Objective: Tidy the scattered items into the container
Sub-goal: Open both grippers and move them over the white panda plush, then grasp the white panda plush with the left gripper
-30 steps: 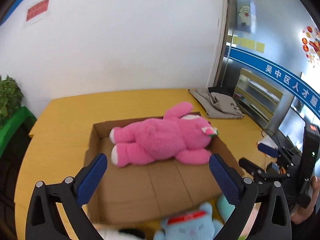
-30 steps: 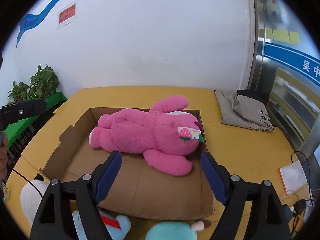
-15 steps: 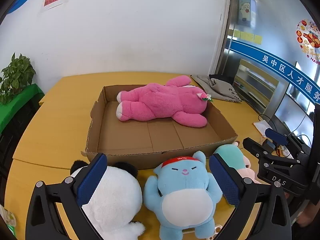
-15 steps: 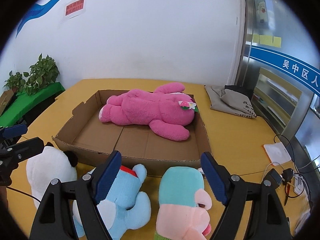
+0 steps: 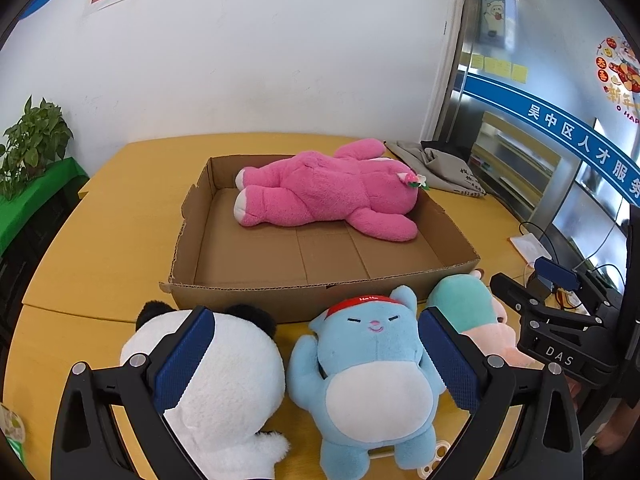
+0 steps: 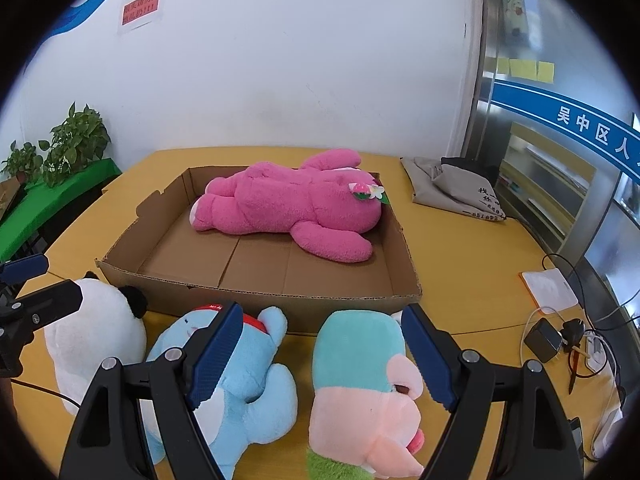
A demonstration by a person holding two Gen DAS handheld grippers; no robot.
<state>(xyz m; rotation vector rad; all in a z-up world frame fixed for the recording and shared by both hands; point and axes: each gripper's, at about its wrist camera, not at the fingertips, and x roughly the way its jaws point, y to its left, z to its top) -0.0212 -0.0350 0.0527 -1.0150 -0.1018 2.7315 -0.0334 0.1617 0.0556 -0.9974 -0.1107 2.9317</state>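
A shallow cardboard box (image 5: 224, 292) (image 6: 132, 280) sits on the yellow table with a pink plush bear (image 5: 332, 196) (image 6: 292, 208) lying inside it. In front of the box lie a white panda plush (image 5: 224, 380) (image 6: 88, 336), a blue bear plush (image 5: 364, 376) (image 6: 248, 384) with a red cap, and a teal and pink plush (image 5: 464, 304) (image 6: 360, 384). My left gripper (image 5: 316, 356) is open, hanging over the blue bear without touching it. My right gripper (image 6: 324, 352) is open above the teal and pink plush, nothing pressed between its pads.
A grey cloth bag (image 6: 460, 192) lies at the table's far right. Cables, a charger (image 6: 544, 340) and a white pad (image 6: 548, 288) sit at the right edge. Potted plants (image 6: 64, 148) stand on a green shelf to the left. A white wall is behind the table.
Both grippers have pulled back from over the box and sunk, so the three plush toys in front of it came into view. Their jaws stayed open.
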